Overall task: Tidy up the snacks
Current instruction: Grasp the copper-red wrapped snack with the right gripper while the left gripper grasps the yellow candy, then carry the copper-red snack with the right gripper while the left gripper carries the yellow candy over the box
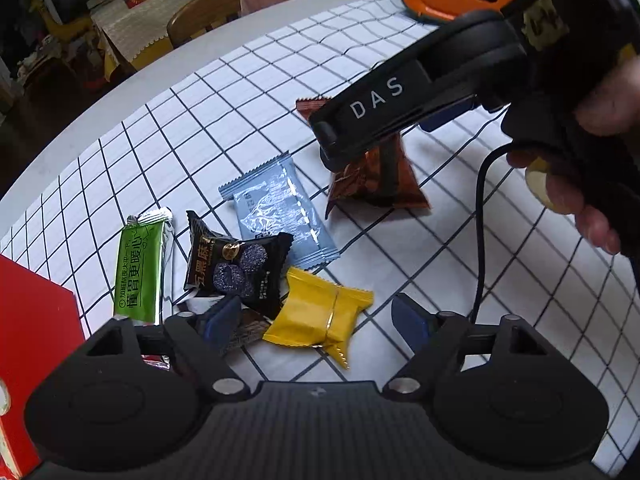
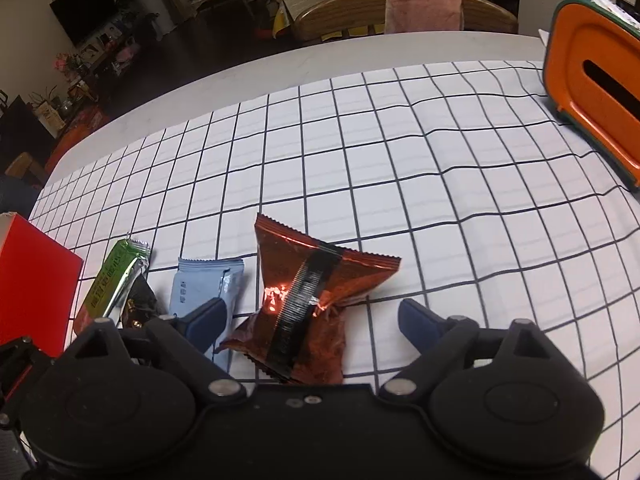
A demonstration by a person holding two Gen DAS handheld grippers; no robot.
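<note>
Several wrapped snacks lie on a white checked cloth (image 2: pixel 400 160). In the left wrist view my left gripper (image 1: pixel 316 320) is open over a yellow packet (image 1: pixel 320 316), with a black packet (image 1: pixel 236 268), a green bar (image 1: pixel 138 276) and a light blue packet (image 1: pixel 280 212) just beyond. My right gripper (image 2: pixel 310 320) is open, its fingers either side of a brown foil packet (image 2: pixel 308 300). That packet (image 1: pixel 380 184) shows in the left wrist view under the right gripper's body (image 1: pixel 400 104). The green bar (image 2: pixel 112 284) and blue packet (image 2: pixel 208 284) lie left of it.
A red box (image 1: pixel 32 352) stands at the left, also in the right wrist view (image 2: pixel 32 280). An orange tissue holder (image 2: pixel 592 96) sits at the far right. Wooden chairs (image 2: pixel 344 12) stand beyond the table's far edge.
</note>
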